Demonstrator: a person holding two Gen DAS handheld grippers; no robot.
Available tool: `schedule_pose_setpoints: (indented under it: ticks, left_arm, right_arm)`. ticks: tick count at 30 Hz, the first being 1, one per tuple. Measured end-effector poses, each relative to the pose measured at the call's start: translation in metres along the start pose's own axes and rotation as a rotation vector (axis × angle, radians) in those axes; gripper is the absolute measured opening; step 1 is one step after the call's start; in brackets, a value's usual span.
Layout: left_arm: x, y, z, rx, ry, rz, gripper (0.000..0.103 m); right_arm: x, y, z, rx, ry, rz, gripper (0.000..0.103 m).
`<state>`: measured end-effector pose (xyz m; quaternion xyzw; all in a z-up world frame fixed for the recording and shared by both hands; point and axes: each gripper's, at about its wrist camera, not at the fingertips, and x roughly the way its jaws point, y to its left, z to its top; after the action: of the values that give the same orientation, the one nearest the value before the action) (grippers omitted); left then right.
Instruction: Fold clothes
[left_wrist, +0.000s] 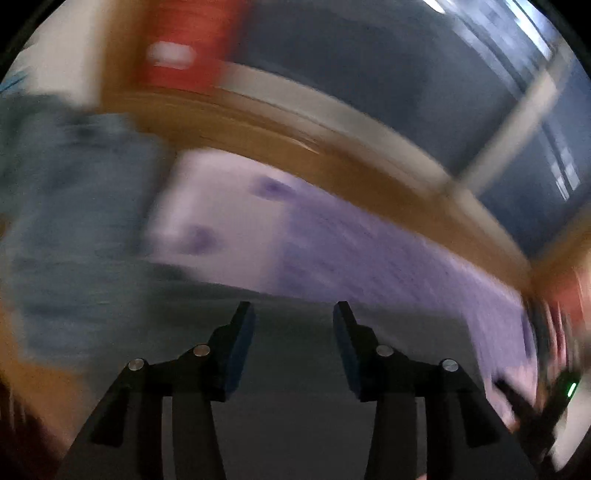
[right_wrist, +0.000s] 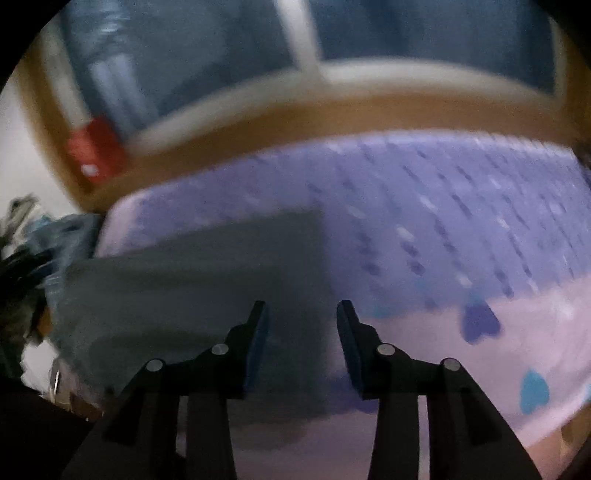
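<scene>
Grey garment (right_wrist: 192, 280) lies on our lilac sheet (right_wrist: 461, 206); both tongs (left_wrist: 293, 314) (right_wrist: 301, 314) gape empty above it.

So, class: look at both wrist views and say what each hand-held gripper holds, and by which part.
Nothing. The left hand-held gripper and right hand-held gripper both stand open and empty above the grey garment.
</scene>
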<state>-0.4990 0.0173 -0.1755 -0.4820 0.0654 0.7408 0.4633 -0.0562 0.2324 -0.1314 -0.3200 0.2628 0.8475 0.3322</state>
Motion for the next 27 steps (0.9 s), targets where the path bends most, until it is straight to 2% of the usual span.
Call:
schedule_pose_setpoints:
  ticks: [1, 3, 4, 5, 7, 13, 16, 17, 19, 22, 25, 27]
  left_arm:
    - [0.018, -0.016, 0.000, 0.052, 0.041, -0.026, 0.044]
    - [0.051, -0.044, -0.002, 0.141, 0.128, -0.062, 0.044]
    - [0.063, -0.050, -0.009, 0.165, 0.176, -0.037, 0.044]
    - [0.074, -0.055, -0.015, 0.199, 0.195, 0.010, 0.044]
    - [0.074, -0.064, -0.022, 0.240, 0.137, 0.062, 0.044]
    - [0.075, -0.051, -0.014, 0.093, 0.113, 0.068, 0.044]
    - [0.057, -0.055, -0.018, 0.020, 0.080, 0.070, 0.044]
    - [0.044, -0.062, -0.023, 0.040, 0.054, 0.022, 0.044]
    - [0.017, -0.083, -0.035, 0.139, 0.026, -0.135, 0.044]
    - [-0.009, -0.117, -0.074, 0.329, 0.073, -0.338, 0.044]
    - [0.002, -0.134, -0.112, 0.395, 0.223, -0.423, 0.044]
    - [0.012, -0.137, -0.131, 0.402, 0.304, -0.404, 0.044]
  right_arm:
    - [0.003, 0.018, 0.001, -0.058, -0.003, 0.050, 0.027]
    - [0.017, 0.051, -0.009, -0.181, 0.053, 0.140, 0.027]
    - [0.025, 0.067, -0.015, -0.243, 0.086, 0.183, 0.027]
    - [0.034, 0.075, -0.024, -0.285, 0.141, 0.222, 0.027]
    - [0.053, 0.085, -0.043, -0.355, 0.266, 0.294, 0.027]
    - [0.042, 0.070, -0.059, -0.328, 0.320, 0.337, 0.022]
    - [0.033, 0.064, -0.058, -0.299, 0.338, 0.363, 0.022]
    - [0.029, 0.061, -0.055, -0.283, 0.335, 0.380, 0.022]
    - [0.021, 0.050, -0.039, -0.223, 0.274, 0.386, 0.022]
    - [0.010, 0.032, -0.015, -0.126, 0.172, 0.388, 0.023]
    - [0.029, 0.024, 0.012, -0.134, 0.129, 0.271, 0.024]
    - [0.055, 0.027, 0.031, -0.165, 0.157, 0.218, 0.024]
